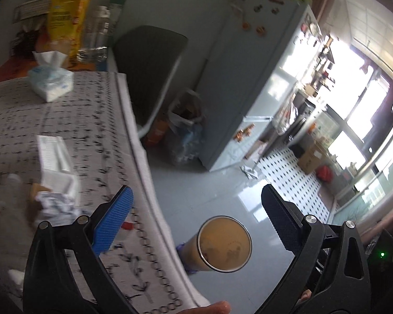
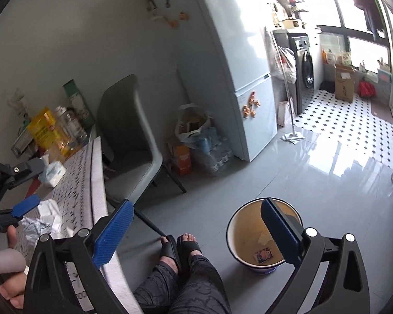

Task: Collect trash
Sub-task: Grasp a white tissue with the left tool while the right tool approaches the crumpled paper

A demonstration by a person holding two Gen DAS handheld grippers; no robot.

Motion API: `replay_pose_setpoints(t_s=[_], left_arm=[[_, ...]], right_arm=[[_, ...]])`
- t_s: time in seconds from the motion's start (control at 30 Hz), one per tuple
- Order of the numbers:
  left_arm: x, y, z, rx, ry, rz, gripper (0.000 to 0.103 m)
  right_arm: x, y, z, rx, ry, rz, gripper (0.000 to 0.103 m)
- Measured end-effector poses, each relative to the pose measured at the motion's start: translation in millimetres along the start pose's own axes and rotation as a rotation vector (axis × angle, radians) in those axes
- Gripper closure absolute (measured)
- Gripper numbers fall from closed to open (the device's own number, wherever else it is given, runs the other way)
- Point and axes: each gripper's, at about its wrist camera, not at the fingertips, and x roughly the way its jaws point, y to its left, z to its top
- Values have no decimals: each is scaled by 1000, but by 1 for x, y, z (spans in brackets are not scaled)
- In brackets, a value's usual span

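A round yellow trash bucket stands on the grey floor beside the table, with a few scraps in its bottom; it also shows in the left wrist view. My left gripper is open and empty, over the table's edge and above the bucket. My right gripper is open and empty, above the floor with its right finger over the bucket. Crumpled paper and a white foam tray lie on the patterned tablecloth. The crumpled paper also shows in the right wrist view, by the left gripper's blue finger.
A tissue pack, a yellow bag and bottles stand at the table's far end. A grey chair sits at the table. Bags and boxes lie by the white fridge. The person's feet are beside the bucket.
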Motion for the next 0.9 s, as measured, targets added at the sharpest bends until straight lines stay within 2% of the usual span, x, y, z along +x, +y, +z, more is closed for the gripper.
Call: replay_pose_setpoints(t_s=[0.13,0.23,0.33,0.53,0.63,0.77,0.9], left_arm=[[-23,26,2,-24,-50,45,6],[-35,42,5,-28,-63,58,6],[-53,59,5,-34,-97,76,6],[-78,92,1,-80,-137,65,6],[-93,102,-2,-69,-175,91,6],[-111,113,-5,-57,-208,81,6],[-125,122,-11,-42,-224,88,6]], right_arm=[[-6,27,-3,-25,0,-8,8],[-9,49,-4,-40,18,19,8],[-12,64,-8,-34,34,88,8],[-25,102,-14,-110,2,150,8],[-34,121,-18,-165,-11,208,8],[-41,144,-24,-230,21,315,8],[-48,157,-30,-242,10,355,8]])
